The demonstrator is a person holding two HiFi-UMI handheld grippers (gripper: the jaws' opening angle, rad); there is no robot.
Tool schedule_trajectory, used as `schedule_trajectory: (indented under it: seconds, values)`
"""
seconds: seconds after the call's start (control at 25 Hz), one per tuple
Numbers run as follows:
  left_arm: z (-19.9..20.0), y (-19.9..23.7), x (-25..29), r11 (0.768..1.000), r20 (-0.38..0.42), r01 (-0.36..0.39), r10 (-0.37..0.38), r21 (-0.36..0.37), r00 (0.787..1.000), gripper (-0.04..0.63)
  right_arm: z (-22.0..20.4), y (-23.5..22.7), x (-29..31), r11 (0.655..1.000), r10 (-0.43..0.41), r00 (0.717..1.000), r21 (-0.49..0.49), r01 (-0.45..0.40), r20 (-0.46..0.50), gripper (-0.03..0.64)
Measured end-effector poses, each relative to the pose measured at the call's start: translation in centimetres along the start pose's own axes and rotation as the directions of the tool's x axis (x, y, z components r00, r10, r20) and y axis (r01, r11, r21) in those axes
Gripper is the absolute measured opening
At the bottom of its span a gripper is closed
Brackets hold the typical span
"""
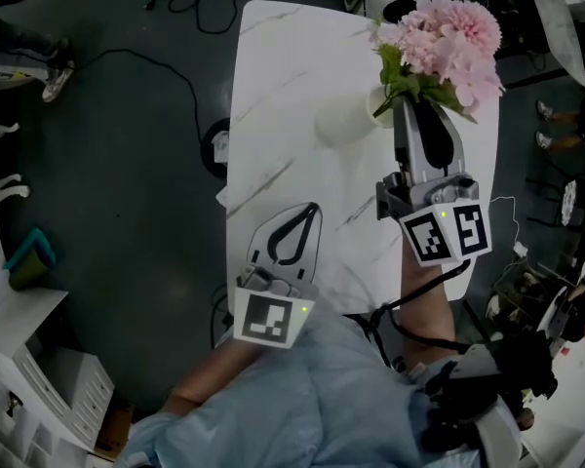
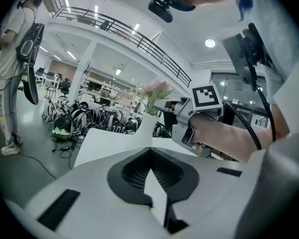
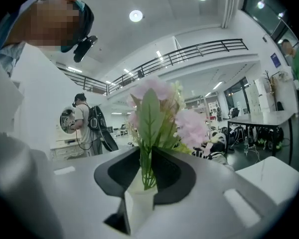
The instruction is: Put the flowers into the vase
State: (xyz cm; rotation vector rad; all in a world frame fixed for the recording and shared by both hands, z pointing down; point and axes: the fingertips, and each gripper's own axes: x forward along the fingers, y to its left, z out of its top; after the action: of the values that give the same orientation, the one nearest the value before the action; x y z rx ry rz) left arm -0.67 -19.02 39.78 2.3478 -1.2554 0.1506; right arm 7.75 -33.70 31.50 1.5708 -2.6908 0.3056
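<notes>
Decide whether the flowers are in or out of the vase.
In, it seems: stems of the flowers run down into the white vase between the right gripper's parted jaws.

Clear passage: the left and far parts of the white marble-patterned bench carry nothing. Obstruction, right side: the white rounded vase, with the bunch of pink flowers and green leaves rising above it. The right claw stands just beside the vase, the stems between its jaws. The left claw hangs over the near part of the bench.
</notes>
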Motion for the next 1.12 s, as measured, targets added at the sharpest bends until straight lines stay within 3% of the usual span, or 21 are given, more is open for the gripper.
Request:
schedule_trajectory:
  seconds: [0.28,0.8,0.96,1.12]
  values:
    - [-0.2,-0.1,0.0,1.000,0.005,0.006,-0.006,0.018,1.000,0.003,-3.8,0.9,-1.4,1.000,-0.015,0.991,0.011,0.016,-0.131,0.115]
    - [-0.3,-3.9,-0.6,0.998,0.003,0.020,-0.020,0.054,1.000,0.003,-5.8,0.3,-6.7,0.996,-0.047,0.985,0.071,0.059,-0.167,0.114]
    - [-0.2,-4.8,-1.0,0.997,0.013,0.013,-0.014,0.082,1.000,0.003,-6.5,0.4,-8.8,0.994,-0.053,0.982,0.087,0.070,-0.180,0.093]
    - [0.0,-5.7,-1.5,0.994,0.024,0.003,-0.006,0.110,1.000,0.003,-6.9,0.7,-10.8,0.990,-0.069,0.981,0.110,0.090,-0.181,0.028]
